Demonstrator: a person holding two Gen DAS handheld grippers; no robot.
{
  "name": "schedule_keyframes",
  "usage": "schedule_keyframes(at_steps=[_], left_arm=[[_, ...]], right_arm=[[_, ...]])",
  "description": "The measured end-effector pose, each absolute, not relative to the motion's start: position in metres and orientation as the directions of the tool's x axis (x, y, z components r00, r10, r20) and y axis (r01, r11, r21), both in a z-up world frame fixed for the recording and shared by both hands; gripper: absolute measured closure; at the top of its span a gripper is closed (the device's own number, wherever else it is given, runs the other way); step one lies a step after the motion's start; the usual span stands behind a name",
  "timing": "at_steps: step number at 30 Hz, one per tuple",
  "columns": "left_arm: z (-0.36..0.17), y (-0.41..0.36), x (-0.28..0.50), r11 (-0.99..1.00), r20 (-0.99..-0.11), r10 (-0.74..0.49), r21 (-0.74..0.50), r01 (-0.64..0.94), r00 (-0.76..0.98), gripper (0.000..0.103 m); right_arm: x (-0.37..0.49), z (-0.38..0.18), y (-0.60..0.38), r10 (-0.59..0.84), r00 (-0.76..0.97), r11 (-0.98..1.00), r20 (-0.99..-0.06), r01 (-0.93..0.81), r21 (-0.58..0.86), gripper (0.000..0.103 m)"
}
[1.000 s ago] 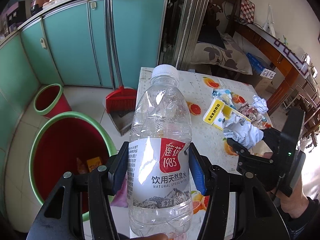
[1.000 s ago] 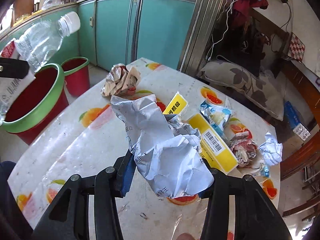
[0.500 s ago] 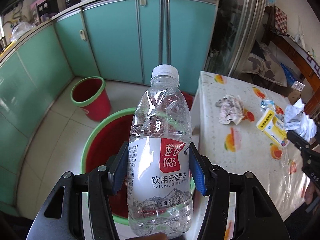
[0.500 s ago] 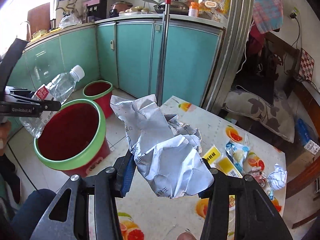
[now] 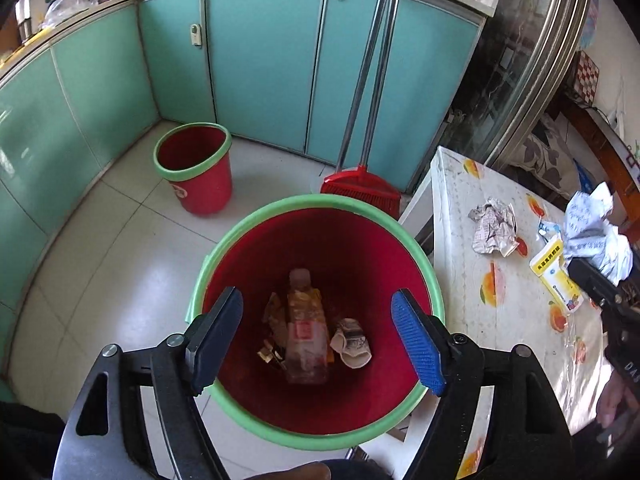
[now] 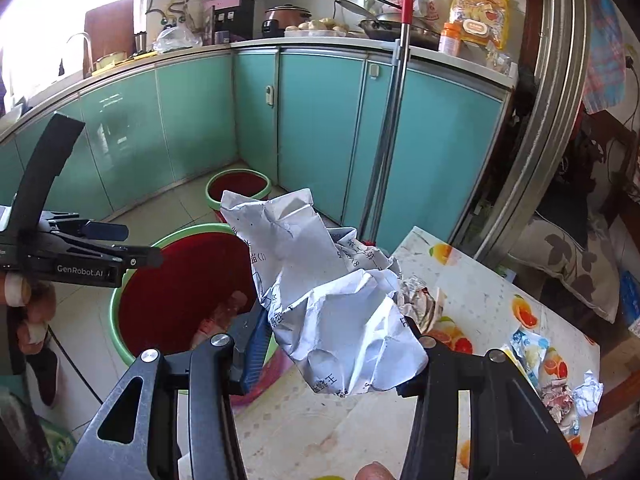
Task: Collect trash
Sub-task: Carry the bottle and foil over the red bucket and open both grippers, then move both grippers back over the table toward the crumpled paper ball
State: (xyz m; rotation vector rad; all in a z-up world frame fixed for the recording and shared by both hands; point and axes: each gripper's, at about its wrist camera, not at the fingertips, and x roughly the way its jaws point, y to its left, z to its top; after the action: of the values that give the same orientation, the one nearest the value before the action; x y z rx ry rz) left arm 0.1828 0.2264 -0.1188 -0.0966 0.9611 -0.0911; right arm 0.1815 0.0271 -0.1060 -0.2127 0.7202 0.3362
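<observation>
While the left claw (image 5: 316,336) hangs spread and empty above the big red bin (image 5: 320,208), a plastic bottle (image 5: 306,328) lies at the bottom among scraps. From the right wrist, the right claw (image 6: 336,344) grips a crumpled paper sheet (image 6: 332,300), held above the tabletop (image 6: 488,300) edge beside that bin.

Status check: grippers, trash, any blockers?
Left gripper open over big bin, bottle lying inside. Right gripper shut on paper wad, beside the bin. No blockers seen.
</observation>
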Motion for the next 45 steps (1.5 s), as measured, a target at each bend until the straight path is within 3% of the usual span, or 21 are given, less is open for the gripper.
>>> schedule_keyframes(at_steps=[8, 13, 19, 22, 24, 27, 37, 45], left_arm=[[-0.070, 0.246, 0.175, 0.981, -0.715, -0.150, -0.196, 0.011, 0.683, 0.017], [-0.037, 0.256, 0.167, 0.969, -0.640, -0.168, -0.246, 0.008, 0.750, 0.001], [-0.018, 0.267, 0.168, 0.965, -0.603, -0.154, -0.262, -0.012, 0.783, 0.001], [-0.017, 0.268, 0.168, 0.969, -0.605, -0.143, -0.246, -0.013, 0.784, 0.001], [-0.018, 0.270, 0.166, 0.969, -0.607, -0.145, -0.247, -0.013, 0.781, 0.001], [-0.020, 0.270, 0.165, 0.971, -0.613, -0.134, -0.237, -0.018, 0.779, 0.001], [-0.024, 0.236, 0.162, 0.980, -0.634, -0.149, -0.195, 0.030, 0.759, 0.001], [-0.032, 0.155, 0.161, 0.975, -0.657, -0.223, -0.148, 0.167, 0.720, 0.000]], right_arm=[[0.188, -0.121, 0.083, 0.334, 0.665, 0.883, -0.668, -0.468, -0.025, 0.056], [0.193, -0.146, 0.125, 0.377, 0.625, 0.856, -0.684, -0.517, -0.001, 0.056], [0.202, -0.182, 0.152, 0.371, 0.569, 0.849, -0.733, -0.529, 0.019, 0.054], [0.205, -0.194, 0.159, 0.364, 0.549, 0.845, -0.753, -0.534, 0.020, 0.046], [0.207, -0.199, 0.163, 0.347, 0.546, 0.845, -0.763, -0.535, 0.001, 0.030], [0.210, -0.202, 0.163, 0.329, 0.552, 0.848, -0.766, -0.529, -0.018, 0.021], [0.195, -0.183, 0.108, 0.261, 0.614, 0.890, -0.745, -0.451, -0.060, 0.015], [0.151, -0.162, -0.023, 0.110, 0.692, 0.954, -0.714, -0.274, -0.118, 0.011]])
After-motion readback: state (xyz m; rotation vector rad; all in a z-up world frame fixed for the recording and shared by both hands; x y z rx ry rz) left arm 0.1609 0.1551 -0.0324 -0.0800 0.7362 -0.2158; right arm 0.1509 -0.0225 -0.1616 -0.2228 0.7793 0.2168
